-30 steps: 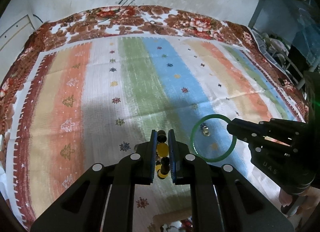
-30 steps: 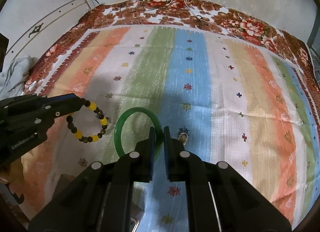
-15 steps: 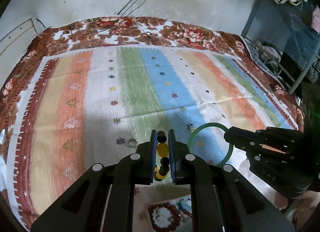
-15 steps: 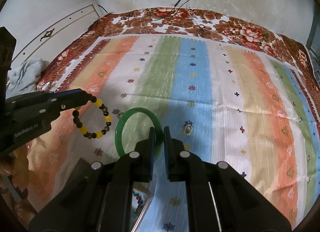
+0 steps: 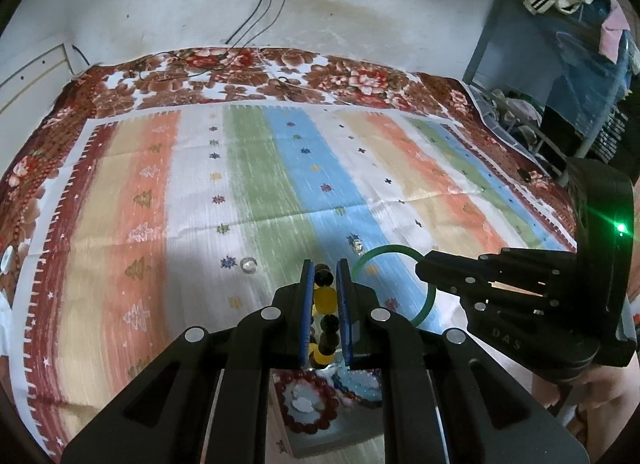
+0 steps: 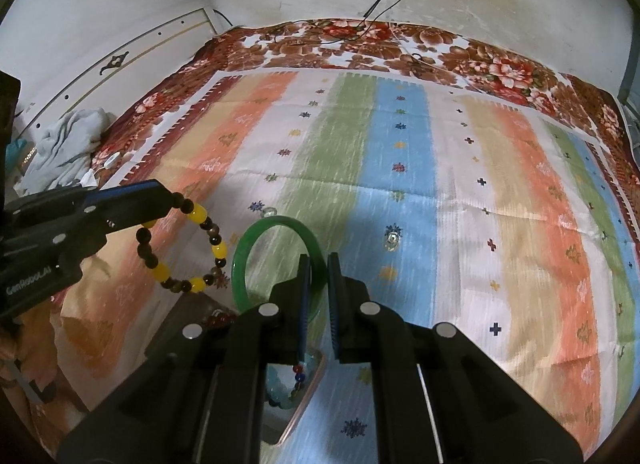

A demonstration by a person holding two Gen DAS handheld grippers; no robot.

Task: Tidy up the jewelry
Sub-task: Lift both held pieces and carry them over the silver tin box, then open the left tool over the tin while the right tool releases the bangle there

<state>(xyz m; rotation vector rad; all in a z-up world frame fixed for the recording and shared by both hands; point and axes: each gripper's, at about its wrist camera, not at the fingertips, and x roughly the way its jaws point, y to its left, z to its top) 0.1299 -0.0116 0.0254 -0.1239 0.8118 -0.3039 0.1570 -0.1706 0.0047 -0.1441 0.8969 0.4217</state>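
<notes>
My left gripper (image 5: 325, 270) is shut on a bracelet of yellow and dark beads (image 5: 325, 300), which hangs as a loop in the right wrist view (image 6: 188, 246). My right gripper (image 6: 318, 264) is shut on a green bangle (image 6: 240, 264), also seen in the left wrist view (image 5: 384, 251). Both are held above a striped cloth (image 5: 280, 184). Under the grippers lies an open jewelry box (image 5: 320, 416) with a red bead bracelet (image 5: 306, 404) and other beads (image 6: 298, 374) inside. Two small clear pieces lie on the cloth (image 5: 249, 264) (image 6: 392, 239).
The striped cloth lies on a floral blanket (image 6: 400, 44) against a white wall. A crumpled grey cloth (image 6: 64, 148) lies at the left edge. A blue rack with clothes (image 5: 560, 64) stands at the right.
Both grippers have pulled back and up with their bracelets. The jewelry box has come into view beneath them.
</notes>
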